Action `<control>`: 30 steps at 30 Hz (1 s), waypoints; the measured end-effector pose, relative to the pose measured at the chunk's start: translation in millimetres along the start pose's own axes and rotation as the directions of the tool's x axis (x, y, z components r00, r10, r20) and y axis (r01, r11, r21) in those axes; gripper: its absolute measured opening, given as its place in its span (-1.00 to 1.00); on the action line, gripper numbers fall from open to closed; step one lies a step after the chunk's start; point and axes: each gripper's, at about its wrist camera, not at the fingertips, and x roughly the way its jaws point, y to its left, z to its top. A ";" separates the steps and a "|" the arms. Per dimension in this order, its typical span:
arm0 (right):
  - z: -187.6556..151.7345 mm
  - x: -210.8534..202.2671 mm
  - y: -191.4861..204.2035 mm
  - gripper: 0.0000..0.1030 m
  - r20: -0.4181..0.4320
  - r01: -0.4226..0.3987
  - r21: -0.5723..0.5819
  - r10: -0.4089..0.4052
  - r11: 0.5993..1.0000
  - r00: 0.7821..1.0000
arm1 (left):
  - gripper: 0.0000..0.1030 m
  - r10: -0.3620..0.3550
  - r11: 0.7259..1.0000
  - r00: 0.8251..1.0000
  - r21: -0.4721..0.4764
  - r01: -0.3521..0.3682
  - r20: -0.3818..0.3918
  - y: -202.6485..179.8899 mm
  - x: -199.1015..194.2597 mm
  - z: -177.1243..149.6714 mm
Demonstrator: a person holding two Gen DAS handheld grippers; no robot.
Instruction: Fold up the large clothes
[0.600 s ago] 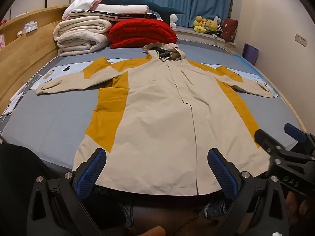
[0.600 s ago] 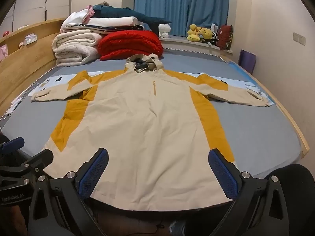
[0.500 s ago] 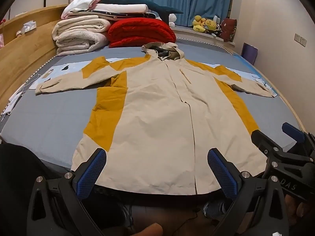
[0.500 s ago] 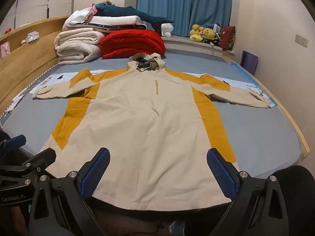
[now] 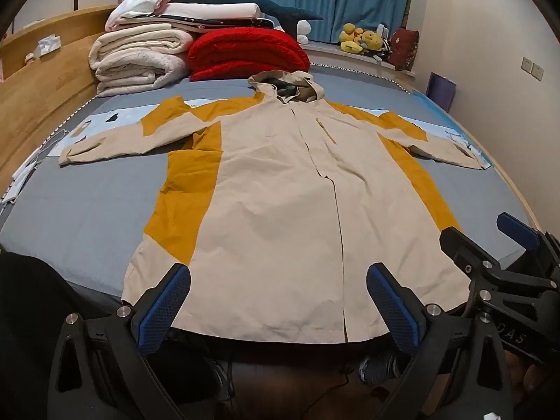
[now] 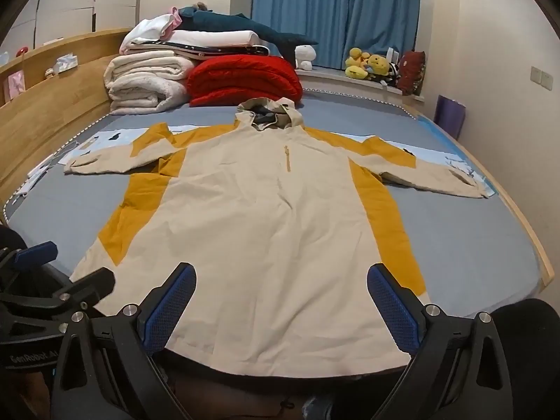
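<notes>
Lying flat across the grey-blue bed sheet point(image 5: 87, 210), the cream and mustard-yellow hooded jacket point(image 5: 280, 210) has both sleeves spread left and right, hood at the far end and hem at the near edge. Only the left wrist view shows its long front closure running down to the hem; the right wrist view shows just a short yellow zipper point(image 6: 287, 159) below the hood. Each view catches the other gripper at its near edge. The left gripper point(image 5: 278, 306) and right gripper point(image 6: 281, 306) both stand wide apart, gripping nothing, their blue textured pads over the hem without pressing it. At the far end sit two rolled white fleecy blankets point(image 5: 140, 57), one folded red quilted duvet point(image 5: 248, 52) and one teal plush whale point(image 6: 245, 26); yellow soft toys point(image 6: 367, 63) crowd the windowsill under blue curtains point(image 6: 336, 10).
</notes>
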 end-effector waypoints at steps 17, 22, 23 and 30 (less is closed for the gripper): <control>0.6 0.7 0.2 0.90 -0.002 -0.005 0.010 0.005 1.000 1.000 | 0.93 0.001 1.000 1.000 -0.003 -0.001 -0.005 1.2 1.4 -0.4; 0.8 0.7 0.9 0.90 -0.001 -0.003 0.007 0.003 1.000 1.000 | 0.93 0.002 1.000 1.000 -0.003 -0.002 -0.005 -0.4 1.1 0.1; 0.9 0.4 0.2 0.90 -0.002 -0.004 0.009 0.004 1.000 1.000 | 0.93 0.001 1.000 1.000 -0.004 -0.001 -0.005 -0.2 1.1 0.0; 0.5 0.7 1.2 0.90 -0.002 -0.003 0.011 0.003 1.000 1.000 | 0.93 0.003 1.000 1.000 -0.003 -0.003 -0.005 -1.3 0.9 0.4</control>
